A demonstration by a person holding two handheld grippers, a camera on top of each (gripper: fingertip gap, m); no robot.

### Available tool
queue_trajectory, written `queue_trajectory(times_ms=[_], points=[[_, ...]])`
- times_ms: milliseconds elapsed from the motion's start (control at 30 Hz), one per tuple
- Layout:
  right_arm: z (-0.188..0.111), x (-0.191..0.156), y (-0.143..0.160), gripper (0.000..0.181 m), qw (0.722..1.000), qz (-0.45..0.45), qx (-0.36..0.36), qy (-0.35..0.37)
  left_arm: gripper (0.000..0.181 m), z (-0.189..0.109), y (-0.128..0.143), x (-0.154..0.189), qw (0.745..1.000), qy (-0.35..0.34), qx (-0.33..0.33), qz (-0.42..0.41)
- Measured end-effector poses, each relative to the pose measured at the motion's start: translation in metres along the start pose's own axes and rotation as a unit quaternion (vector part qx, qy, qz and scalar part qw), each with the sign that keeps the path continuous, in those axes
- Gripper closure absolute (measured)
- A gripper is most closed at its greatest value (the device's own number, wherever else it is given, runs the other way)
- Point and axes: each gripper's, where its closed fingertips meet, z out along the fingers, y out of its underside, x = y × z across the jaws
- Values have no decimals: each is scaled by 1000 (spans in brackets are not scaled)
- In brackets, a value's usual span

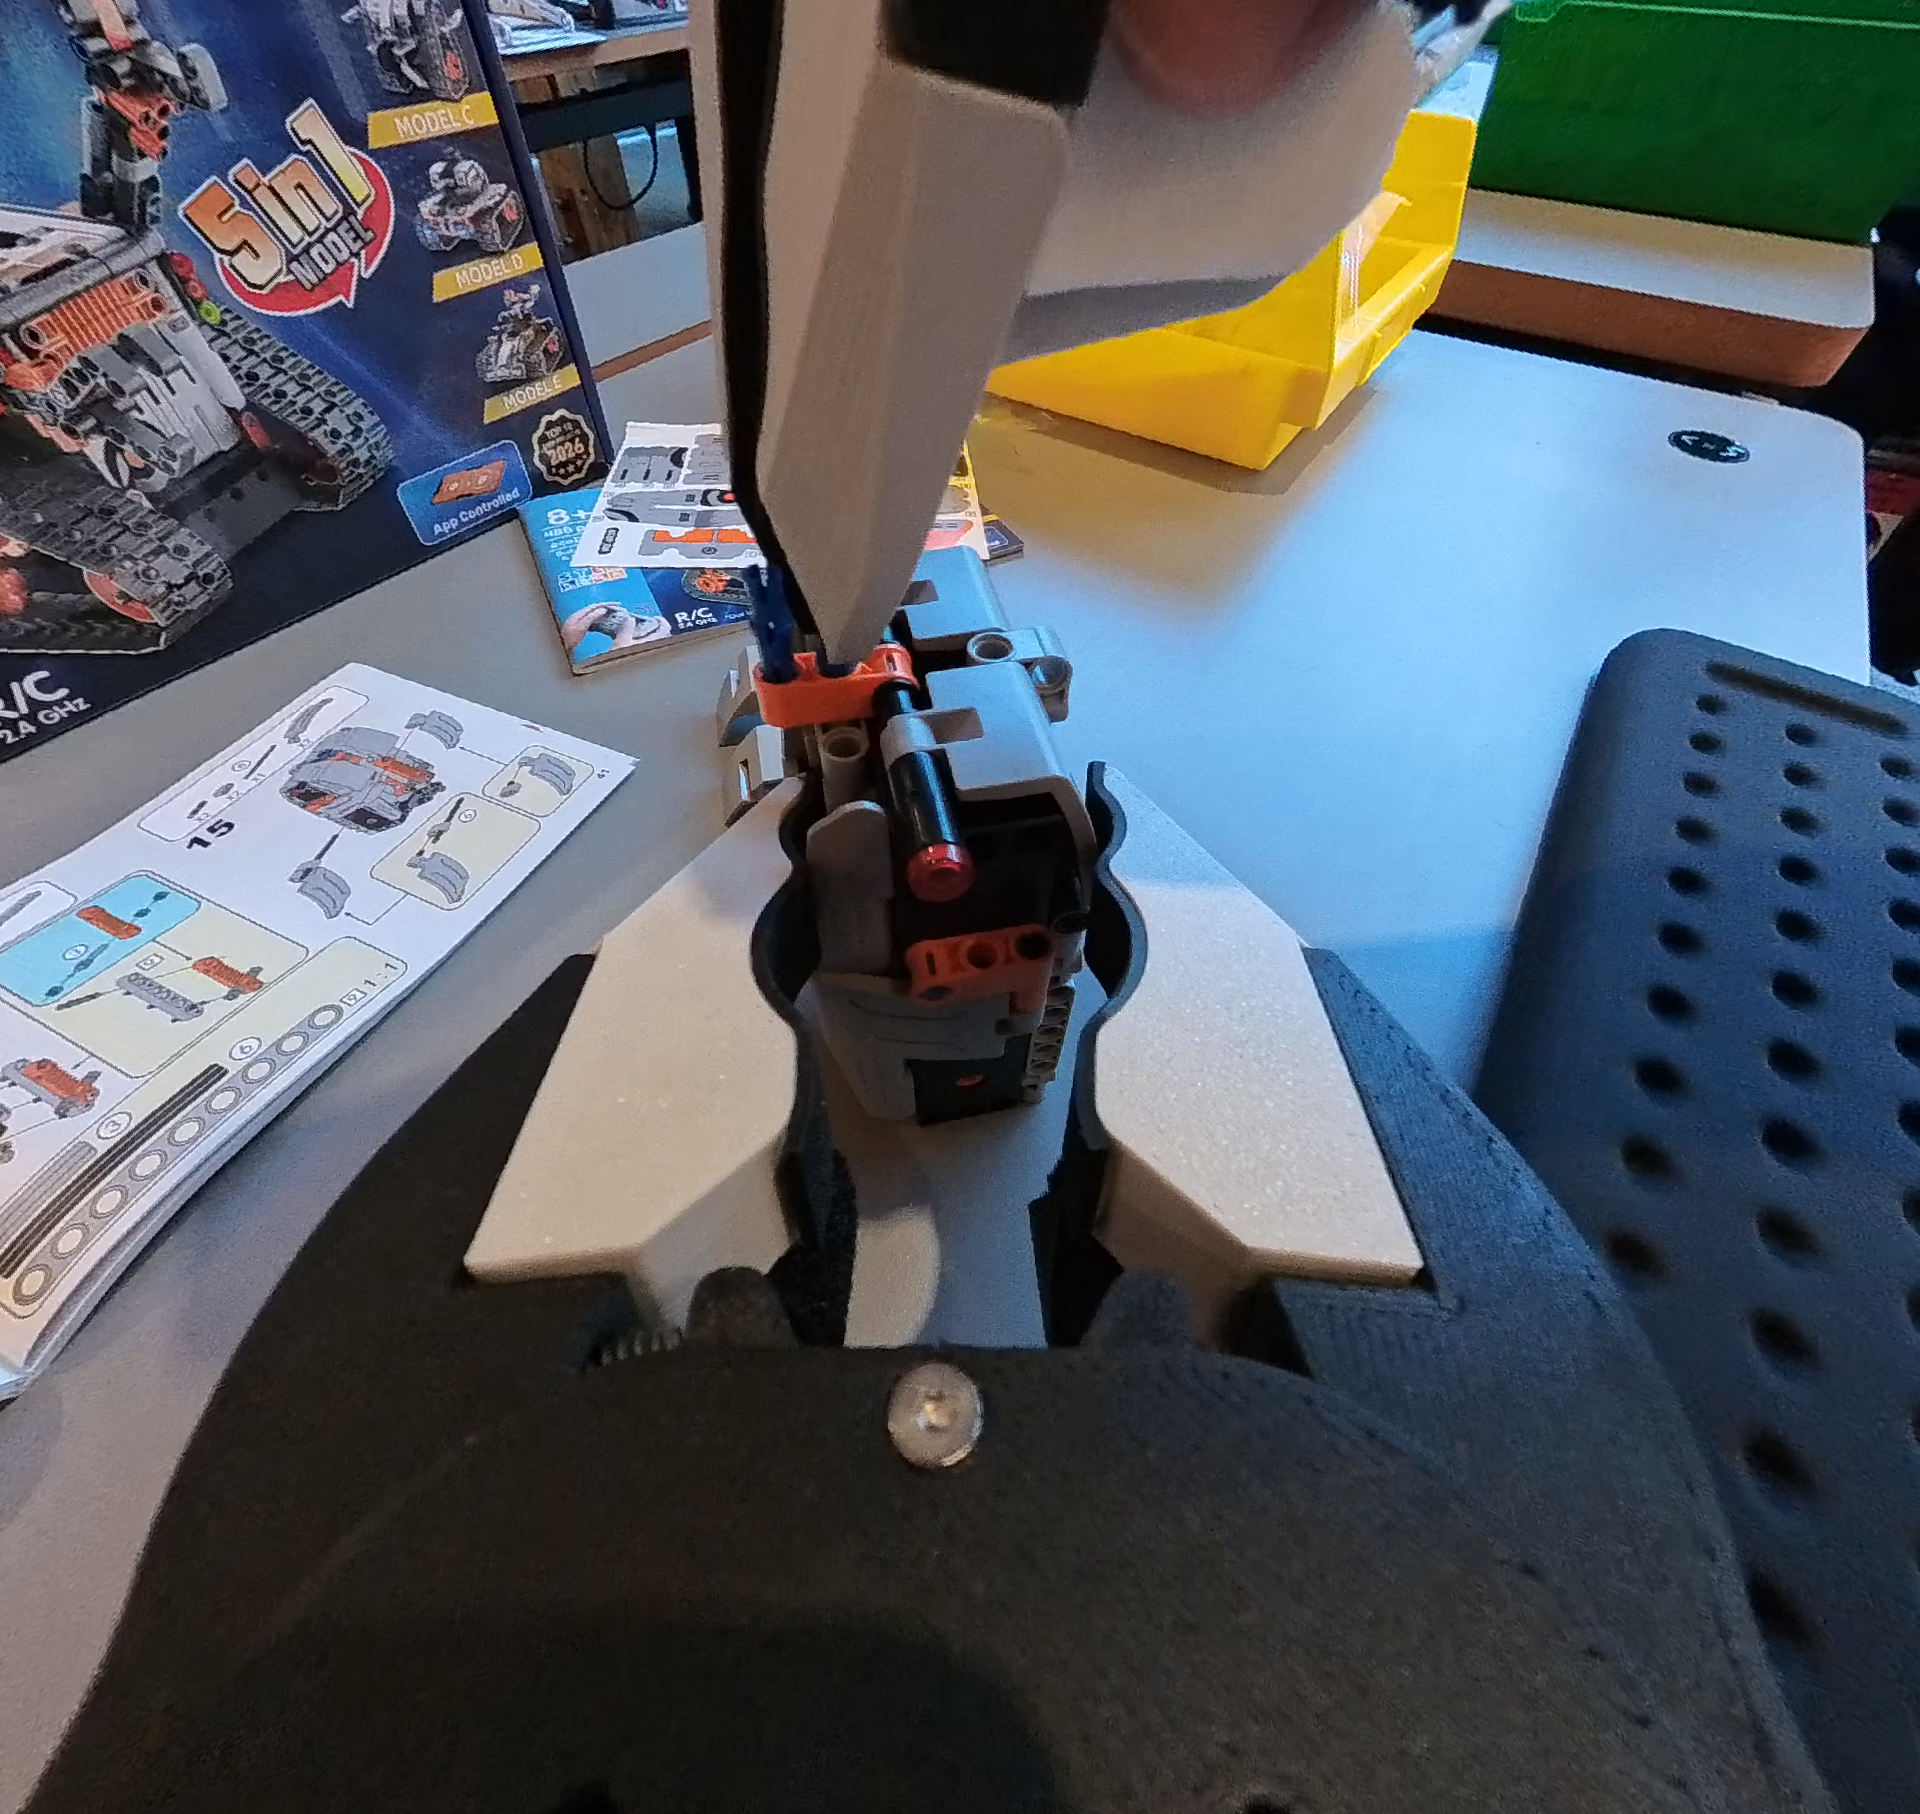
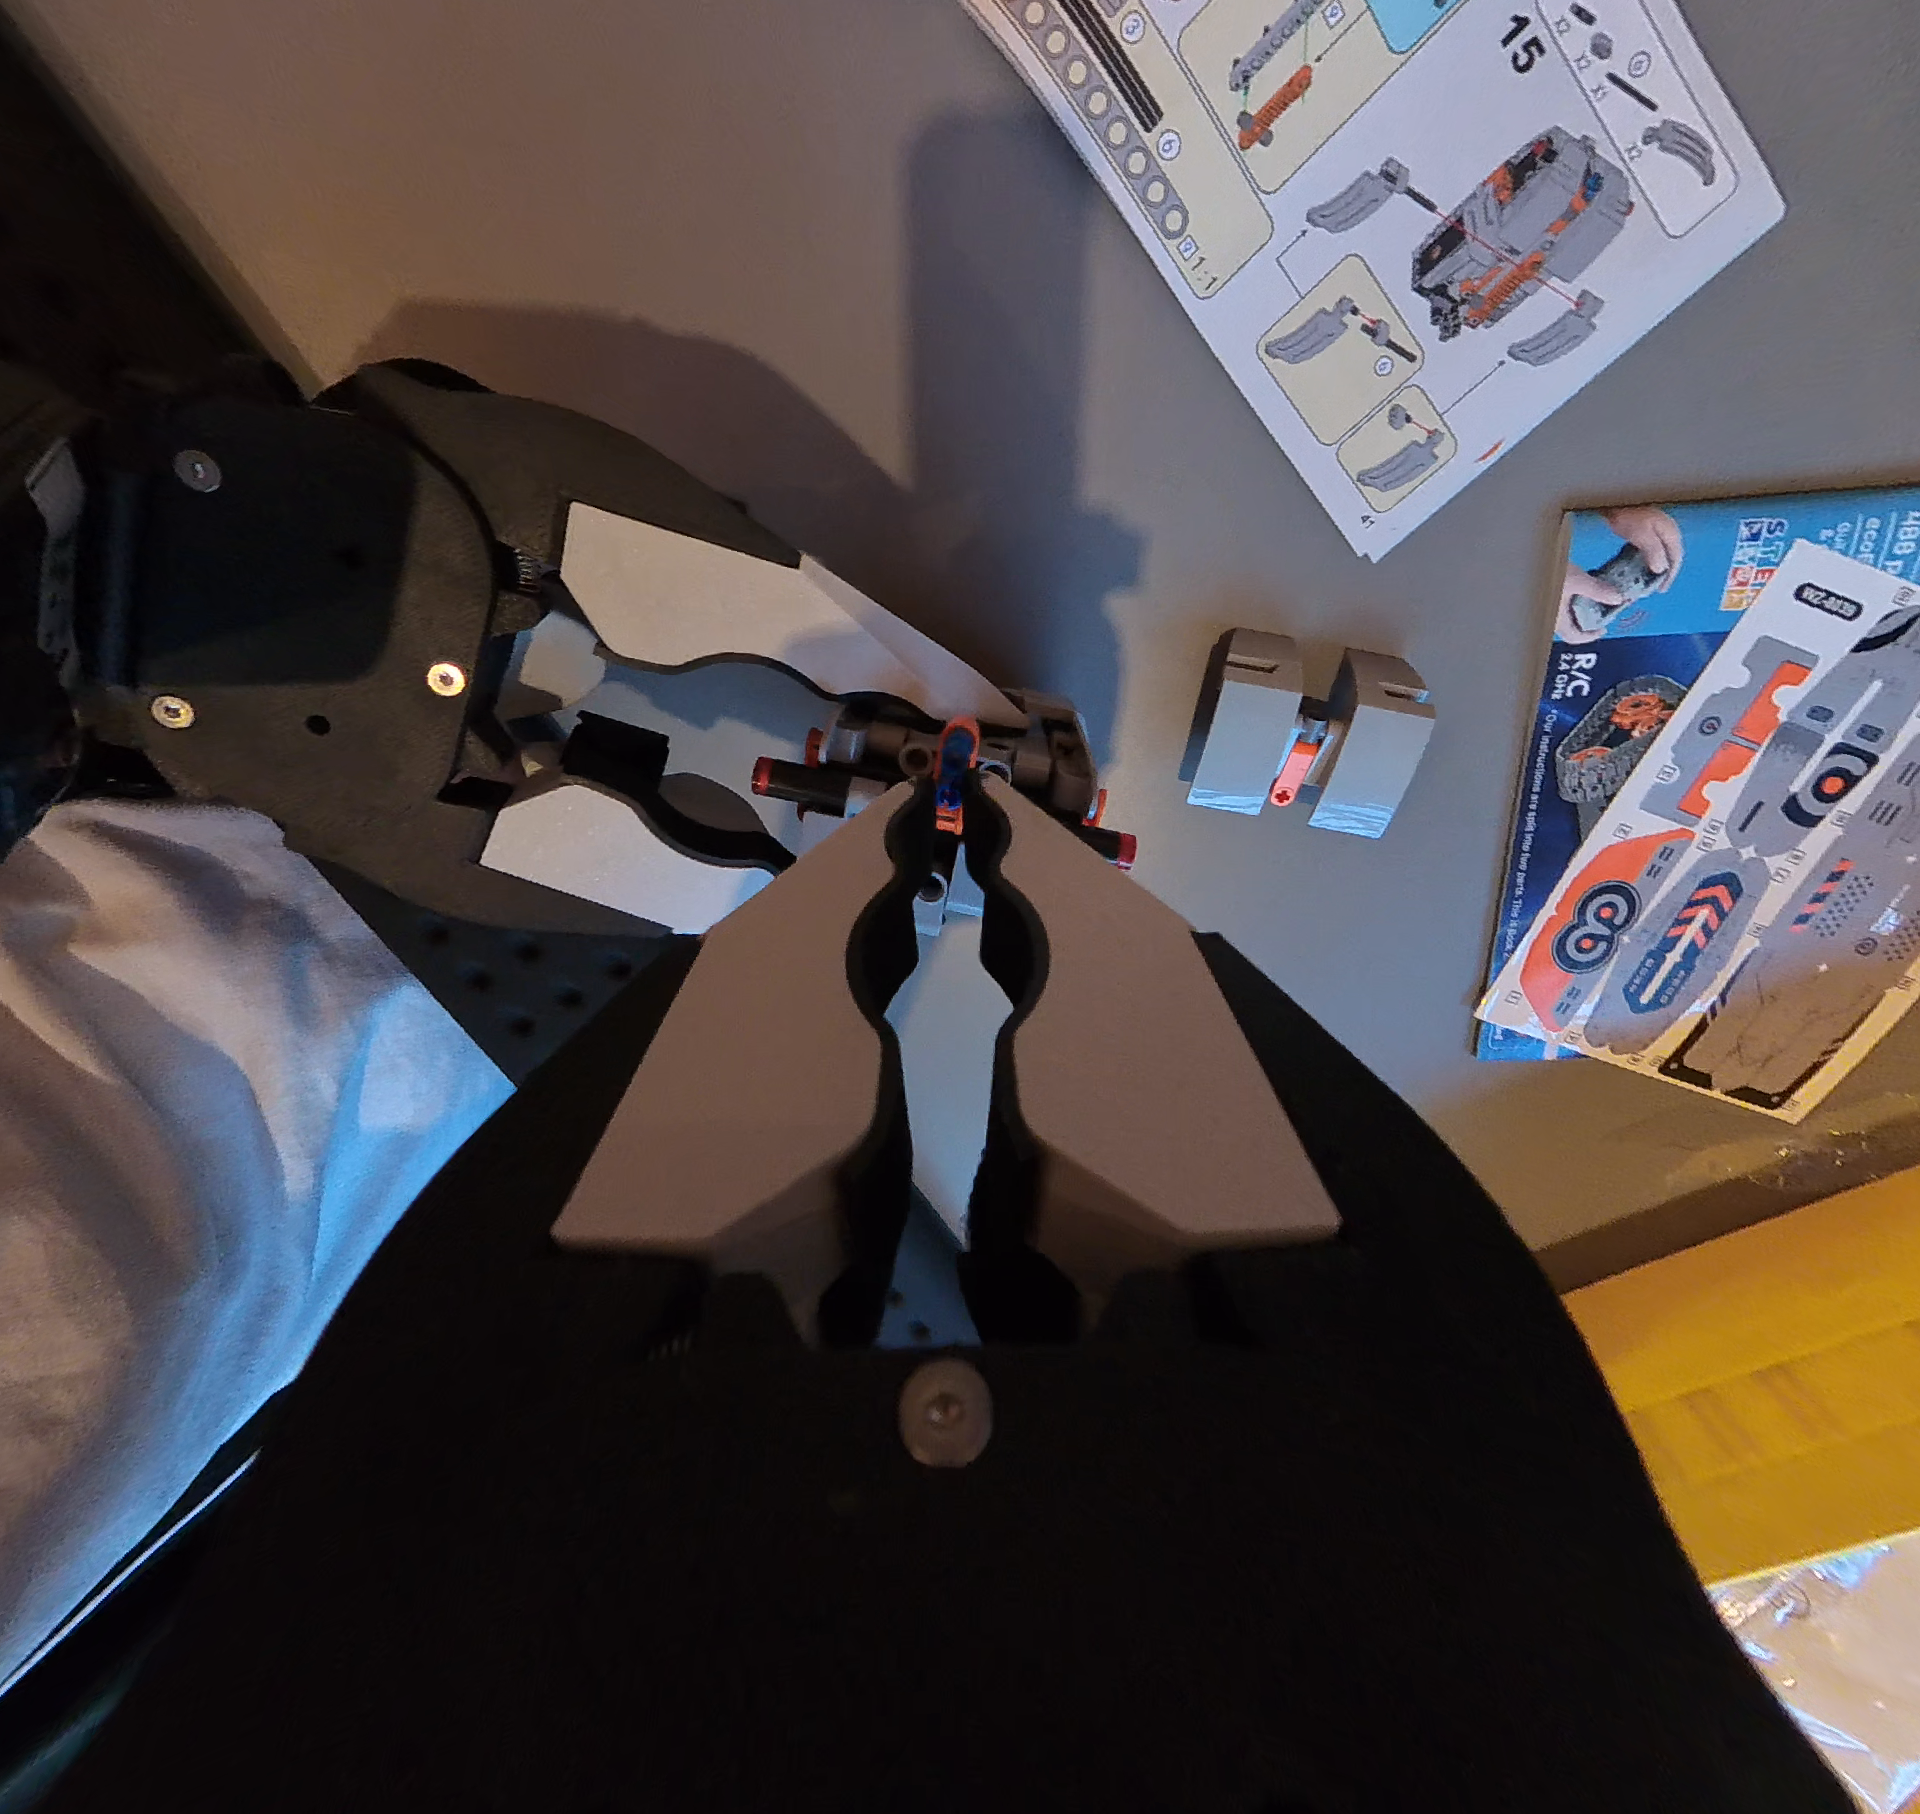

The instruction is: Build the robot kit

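My left gripper (image 1: 940,829) is shut on a grey, black and orange brick model (image 1: 966,943) and holds it just above the grey table (image 1: 1403,673). A black axle with a red end (image 1: 930,829) sticks out of the model. My right gripper (image 2: 951,803) comes down from above and is shut on a small orange beam with a blue pin (image 2: 951,777) at the model's top. The same beam shows in the left wrist view (image 1: 831,689), with the right gripper's fingers (image 1: 883,362) above it. The left gripper (image 2: 416,621) and the model (image 2: 1039,746) also show in the right wrist view.
A separate grey sub-assembly (image 2: 1309,736) lies on the table. An open instruction booklet (image 1: 260,933) lies left, a leaflet with a sticker sheet (image 2: 1714,777) beyond. A set box (image 1: 260,258), a yellow bin (image 1: 1299,362), a green bin (image 1: 1714,102) and a black perforated pad (image 1: 1745,1037) stand around.
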Motion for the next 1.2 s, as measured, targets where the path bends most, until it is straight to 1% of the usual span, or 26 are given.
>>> queue_trajectory(times_ms=[200, 367, 567, 700, 800, 900, 967, 1000, 1067, 1133, 1200], points=[[1, 0, 1, 178, 1000, -1, -4, 8, 133, 0, 0, 0, 1000, 2, -3, -4], [1, -1, 4, 178, 999, 2, -33, -2, 133, 1, 1, 2, 1000, -1, -6, 10], [2, -1, 5, 178, 999, 7, -30, 12, 133, 1, 1, 2, 1000, -3, -8, 13], [3, -1, 6, 178, 999, 14, -25, 18, 133, 1, 1, 2, 1000, -5, -8, 13], [3, -1, 5, 178, 999, 6, -22, 38, 133, 1, 1, 2, 1000, -7, -8, 12], [4, 0, 2, 177, 999, 1, 5, 47, 133, 0, 0, 1, 1000, 8, 0, -17], [1, 1, 4, 177, 999, -31, 12, 42, 133, 1, 0, 2, 1000, 2, -5, 1], [-1, 1, 3, 175, 998, -37, 32, 40, 133, 1, 0, 2, 1000, -4, -5, 10], [-17, 9, -4, 133, 990, -37, 121, 59, 132, 1, 0, 1, 1000, -5, 0, 3], [-38, 20, 1, 118, 970, -25, 224, 93, 131, -1, -1, 3, 1000, 12, 14, -20], [-49, 22, 9, 88, 934, -1, 343, 102, 118, -6, -3, 9, 997, 47, 22, -55]])
